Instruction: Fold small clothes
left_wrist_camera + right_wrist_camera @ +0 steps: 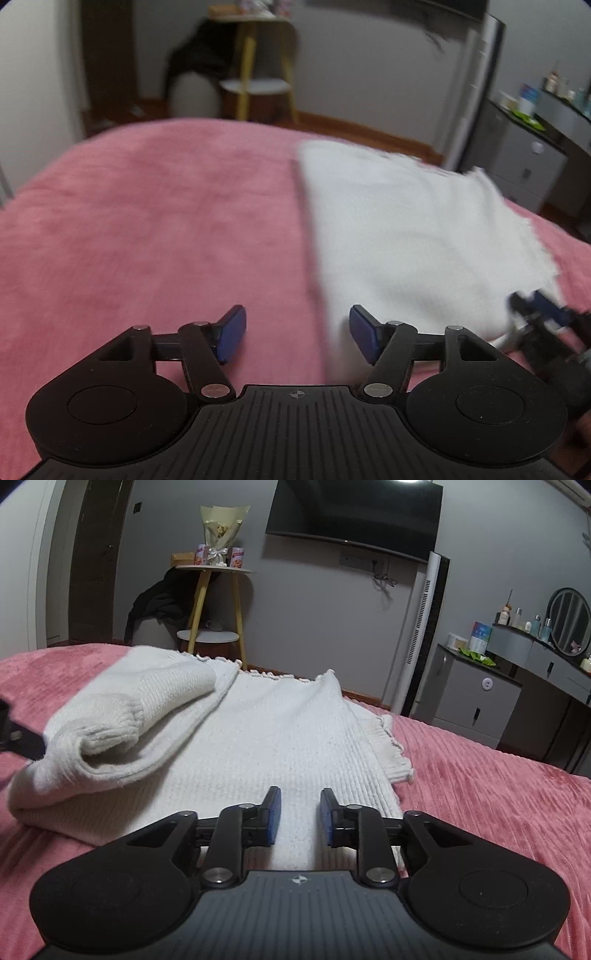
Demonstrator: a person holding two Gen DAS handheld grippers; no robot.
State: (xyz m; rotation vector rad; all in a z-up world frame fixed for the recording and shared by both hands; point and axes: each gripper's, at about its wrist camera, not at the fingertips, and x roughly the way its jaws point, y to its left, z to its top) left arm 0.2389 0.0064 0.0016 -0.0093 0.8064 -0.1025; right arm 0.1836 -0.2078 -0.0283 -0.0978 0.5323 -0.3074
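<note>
**White knit on the pink bed, both grippers loose**

The white knit garment (258, 738) lies flat on the pink bedspread (498, 794), a sleeve (122, 716) folded over its body and bunched at about nine o'clock in the right wrist view. Its frilled hem runs toward twelve o'clock, near the far edge of the bed.

The right gripper (300, 814) hovers over the near edge of the knit, jaws a little apart, nothing pinched between the blue pads (273, 812).

In the blurred left wrist view the garment (406, 236) fills the three o'clock side. The left gripper (295, 332) has its jaws wide apart over the garment's left edge, gripping nothing. At four o'clock the right gripper (543, 306) shows at the cloth's corner.

Beyond the bed, at twelve o'clock, stands a small round table (214, 572) with yellow legs.
</note>
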